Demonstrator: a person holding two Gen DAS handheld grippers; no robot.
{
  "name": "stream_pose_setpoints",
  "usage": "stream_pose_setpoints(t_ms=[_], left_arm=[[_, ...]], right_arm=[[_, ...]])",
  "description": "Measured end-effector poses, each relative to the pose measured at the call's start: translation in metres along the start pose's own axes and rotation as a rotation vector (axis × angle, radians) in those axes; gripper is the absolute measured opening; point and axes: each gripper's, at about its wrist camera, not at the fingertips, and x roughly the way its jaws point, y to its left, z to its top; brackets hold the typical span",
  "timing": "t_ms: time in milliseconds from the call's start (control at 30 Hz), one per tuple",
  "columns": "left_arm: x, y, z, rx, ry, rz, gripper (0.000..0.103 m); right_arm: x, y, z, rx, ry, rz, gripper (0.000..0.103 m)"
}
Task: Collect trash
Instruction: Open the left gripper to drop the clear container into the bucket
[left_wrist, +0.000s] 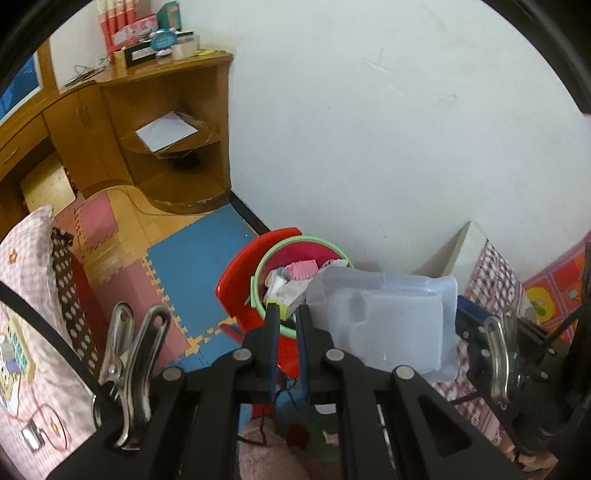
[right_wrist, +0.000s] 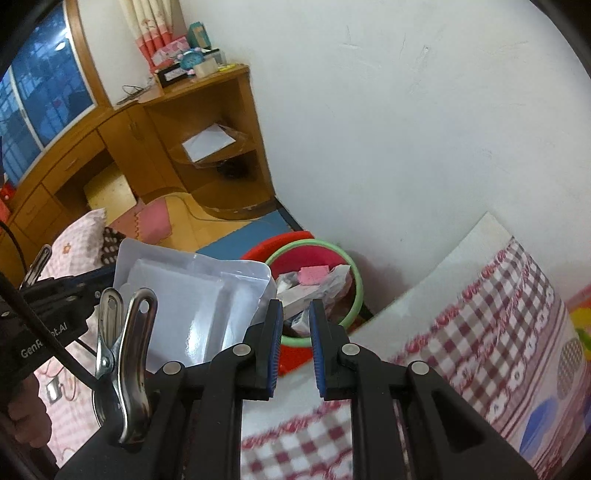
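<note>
Left tool (left_wrist: 286, 314) clenched, nothing seen between pads. Plastic packet (right_wrist: 192, 299) sits between both tools, beside trash bin (right_wrist: 345, 258); which tool holds it, cannot tell. Packet's long axis tilts up toward bin. Right tool (right_wrist: 297, 314) slightly released, empty.

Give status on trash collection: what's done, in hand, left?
Done: green-rimmed bin already holds wrappers and a pink piece. In hand: clear plastic pack sits between left claw and right claw, inside neither's jaws, just short of the bin. Left: drop it in.
</note>
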Motion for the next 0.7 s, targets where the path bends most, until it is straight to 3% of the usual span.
stream_pose_setpoints(t_ms=[400,533,700], left_arm=[[0.111,0.010,0.050,0.065,0.151,-0.088,0.007],[0.141,0.011,0.063,0.080,0.186,-0.146,0.008],[0.175,-0.005,0.074,0.160,0.210,-0.177,0.009]], right_arm=[[0.083,-0.017,0.057,0.055,0.086,-0.122,0.018],[0.110,-0.015,0.069,0.059,0.126,-0.102,0.018],[0.143,-0.007,0.076,0.044,0.171,-0.141,0.018]])
